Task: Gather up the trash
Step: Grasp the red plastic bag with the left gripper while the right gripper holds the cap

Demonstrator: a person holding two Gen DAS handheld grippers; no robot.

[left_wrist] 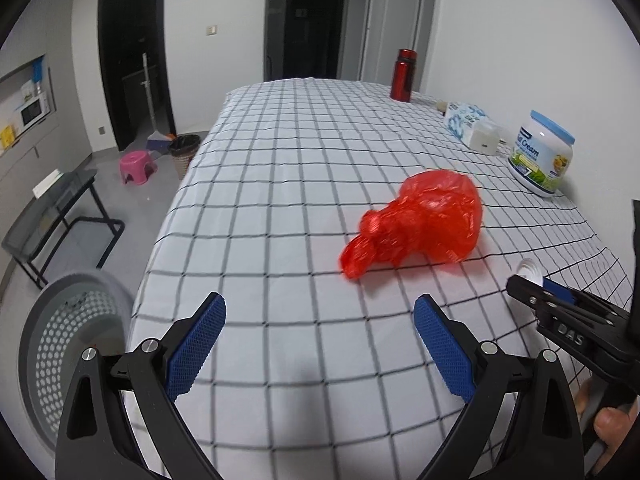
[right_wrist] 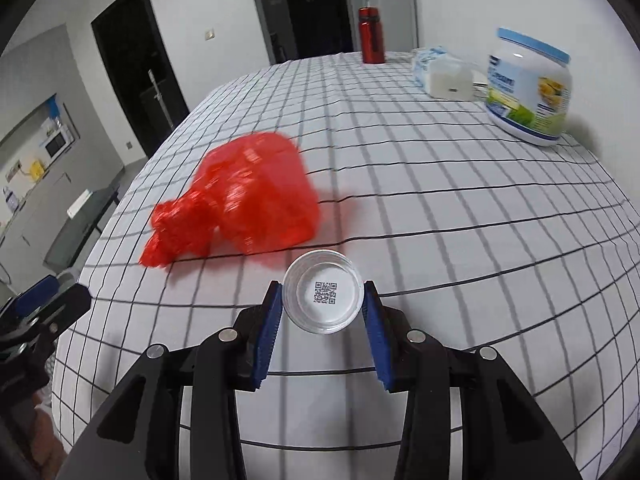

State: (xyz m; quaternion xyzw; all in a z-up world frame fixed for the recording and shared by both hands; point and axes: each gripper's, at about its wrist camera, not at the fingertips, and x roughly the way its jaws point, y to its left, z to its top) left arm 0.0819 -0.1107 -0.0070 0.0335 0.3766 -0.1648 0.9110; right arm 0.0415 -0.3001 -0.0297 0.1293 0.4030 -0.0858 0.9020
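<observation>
Two grippers are ours to work with. Our right gripper (right_wrist: 323, 304) has its jaws pinched on a small round white plastic cap (right_wrist: 323, 302), open side up with a QR code printed inside, lifted just above the grid-checked white tablecloth (right_wrist: 460, 248). Our left gripper (left_wrist: 318, 344) holds nothing, its jaws spread wide. From the left wrist view, a crumpled translucent red plastic bag (left_wrist: 420, 222) lies on the cloth at one o'clock, knotted and slightly blurred. A grey perforated plastic basket (left_wrist: 68, 344) sits off the table edge at nine o'clock. We judge the cap pickup done; next we likely carry it to that basket, then take the bag.
</observation>
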